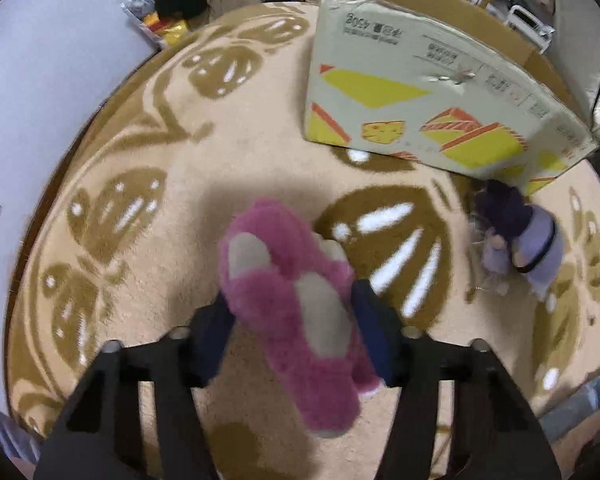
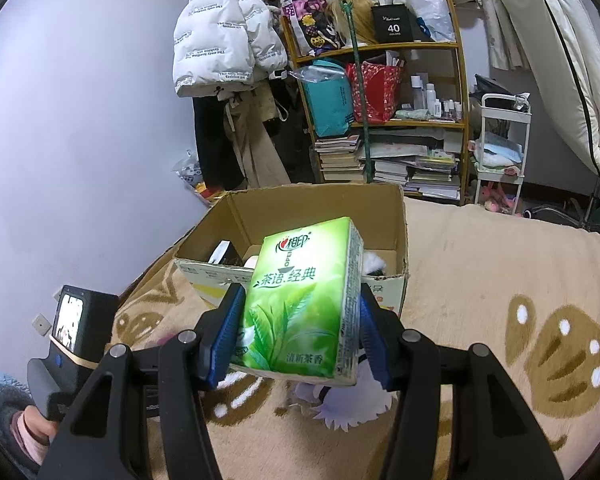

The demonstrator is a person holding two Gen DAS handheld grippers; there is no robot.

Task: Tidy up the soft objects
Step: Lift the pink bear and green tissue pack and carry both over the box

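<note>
left gripper: blue pads either side of pink plush toy; whether they press it, cannot tell
right gripper: clamped on green tissue pack
cardboard box: on rug, behind the pack

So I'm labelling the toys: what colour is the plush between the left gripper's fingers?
Pink plush with beige patches, clearest in left wrist view.

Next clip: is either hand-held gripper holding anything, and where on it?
Right hand-held gripper: green tissue pack, clamped across its two narrow sides near the bottom. Left hand-held gripper: pink plush toy, pinched across its middle.
</note>
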